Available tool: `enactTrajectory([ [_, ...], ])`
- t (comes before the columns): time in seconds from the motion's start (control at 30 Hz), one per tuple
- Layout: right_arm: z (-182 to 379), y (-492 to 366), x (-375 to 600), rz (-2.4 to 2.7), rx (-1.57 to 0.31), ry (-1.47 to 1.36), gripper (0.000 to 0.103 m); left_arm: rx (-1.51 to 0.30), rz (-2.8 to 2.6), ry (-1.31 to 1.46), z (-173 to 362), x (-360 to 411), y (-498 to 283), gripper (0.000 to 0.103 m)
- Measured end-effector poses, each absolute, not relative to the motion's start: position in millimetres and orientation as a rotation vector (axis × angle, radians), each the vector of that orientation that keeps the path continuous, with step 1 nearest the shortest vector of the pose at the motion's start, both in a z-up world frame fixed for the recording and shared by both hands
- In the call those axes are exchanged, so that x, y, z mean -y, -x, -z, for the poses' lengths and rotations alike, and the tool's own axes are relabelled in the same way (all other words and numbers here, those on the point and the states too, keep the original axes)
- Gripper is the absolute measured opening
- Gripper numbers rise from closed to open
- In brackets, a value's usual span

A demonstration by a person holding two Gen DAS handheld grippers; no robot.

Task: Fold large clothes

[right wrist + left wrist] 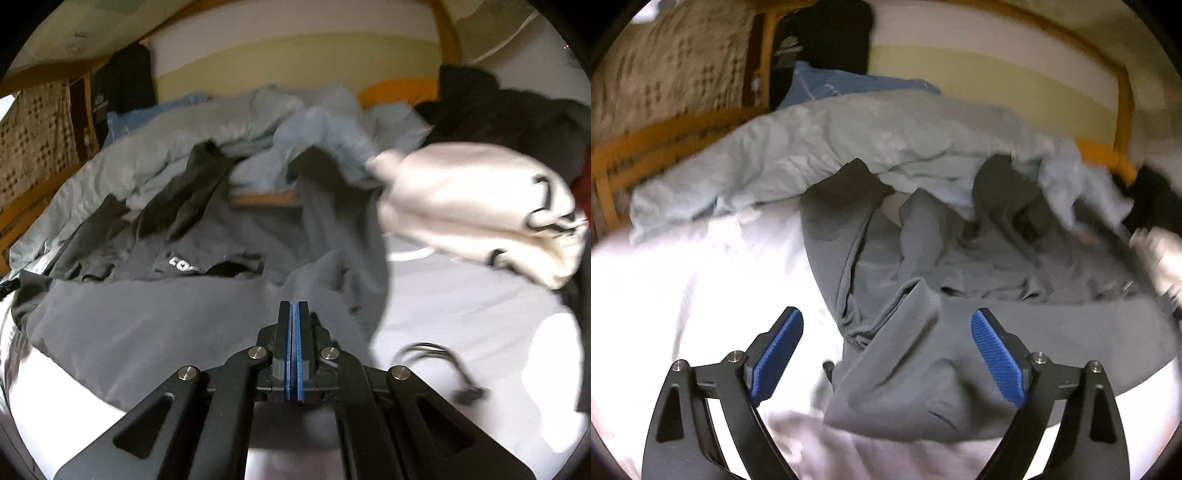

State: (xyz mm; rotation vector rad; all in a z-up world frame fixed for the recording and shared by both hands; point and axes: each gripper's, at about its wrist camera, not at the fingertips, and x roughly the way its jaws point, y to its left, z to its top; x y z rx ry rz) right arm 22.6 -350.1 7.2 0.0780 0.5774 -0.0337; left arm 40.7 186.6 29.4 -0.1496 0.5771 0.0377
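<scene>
Blue-padded left tool [886,354] sits nearest us, spread wide, hovering just over the near edge of the grey garment [923,288] and gripping nothing. We see that garment lying crumpled on the white bed sheet [683,266], one flap turned over near the tool, its far side bunched up against the light blue duvet [849,140]. Right tool [294,314] is clenched, pads pressed together; we can't tell whether a thin fold of cloth is pinched between them. White lettering [183,264] shows on a darker part of the garment in the right view. We judge the fold as barely started: no clean edges, nothing squared, sleeves not laid out. Spreading it flat looks like what's left first. Further out we note a cream garment [480,206], dark clothes [517,110] at the bed's far side, a black cable [436,354] on the sheet, and the yellow bed frame [1108,158].
</scene>
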Motion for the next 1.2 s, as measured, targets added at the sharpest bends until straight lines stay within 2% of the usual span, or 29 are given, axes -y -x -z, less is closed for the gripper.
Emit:
enactTrajectory([
  [0.03, -13.3, -14.3, 352.5, 0.055, -0.564, -0.068, 0.027, -0.581, -0.034, 0.177, -29.3, -191.1, -38.5, 0.095],
  [0.07, -17.6, -9.2, 355.1, 0.075, -0.562, -0.065, 0.061, -0.593, -0.044, 0.187, -26.7, -193.9, -38.0, 0.095],
  [0.1, -19.8, -3.3, 357.8, 0.095, -0.556, -0.072, 0.075, -0.618, -0.054, 0.187, -20.9, -195.4, -39.0, 0.095],
  [0.13, -21.1, 4.2, 361.7, 0.108, -0.539, -0.089, 0.082, -0.659, -0.059, 0.185, -12.3, -196.3, -41.7, 0.095],
  [0.2, -16.3, 19.4, 373.0, 0.091, -0.553, -0.174, 0.081, -0.772, -0.030, 0.202, 7.3, -196.3, -50.2, 0.095],
  [0.27, -7.0, 28.3, 383.4, 0.077, -0.591, -0.256, 0.074, -0.840, 0.040, 0.210, 21.9, -191.1, -56.7, 0.092],
  [0.4, 15.9, 40.4, 400.0, 0.042, -0.649, -0.428, 0.069, -0.830, 0.040, 0.178, 24.4, -181.9, -53.1, 0.088],
  [0.43, 20.7, 40.8, 402.0, 0.009, -0.662, -0.478, 0.068, -0.825, 0.036, 0.182, 23.5, -182.6, -52.0, 0.081],
  [0.47, 26.0, 40.8, 402.8, -0.037, -0.668, -0.534, 0.068, -0.820, 0.029, 0.180, 23.5, -182.7, -51.2, 0.070],
  [0.6, 39.5, 12.1, 394.9, -0.120, -0.678, -0.575, 0.068, -0.813, 0.032, 0.169, 27.5, -183.5, -58.8, 0.057],
  [0.63, 38.3, 3.9, 394.1, -0.053, -0.651, -0.545, 0.063, -0.805, 0.034, 0.181, 28.3, -185.0, -60.1, 0.048],
  [0.67, 38.0, 0.0, 394.2, -0.001, -0.635, -0.527, 0.049, -0.787, 0.030, 0.202, 27.8, -187.8, -59.7, 0.037],
  [0.77, 37.6, -6.5, 393.4, 0.077, -0.618, -0.512, 0.017, -0.731, 0.013, 0.255, 14.6, -192.0, -49.4, 0.026],
  [0.87, 11.4, 15.7, 378.1, 0.127, -0.570, -0.401, 0.012, -0.668, -0.015, 0.232, -6.2, -182.9, -25.0, 0.020],
  [1.0, -17.0, 56.4, 365.1, 0.136, -0.520, -0.333, 0.011, -0.651, -0.058, 0.251, -17.8, -180.7, 13.8, 0.017],
  [1.2, -24.7, 120.0, 369.1, 0.149, -0.496, -0.365, 0.010, -0.655, -0.089, 0.258, -19.5, -189.6, 56.3, 0.010],
])
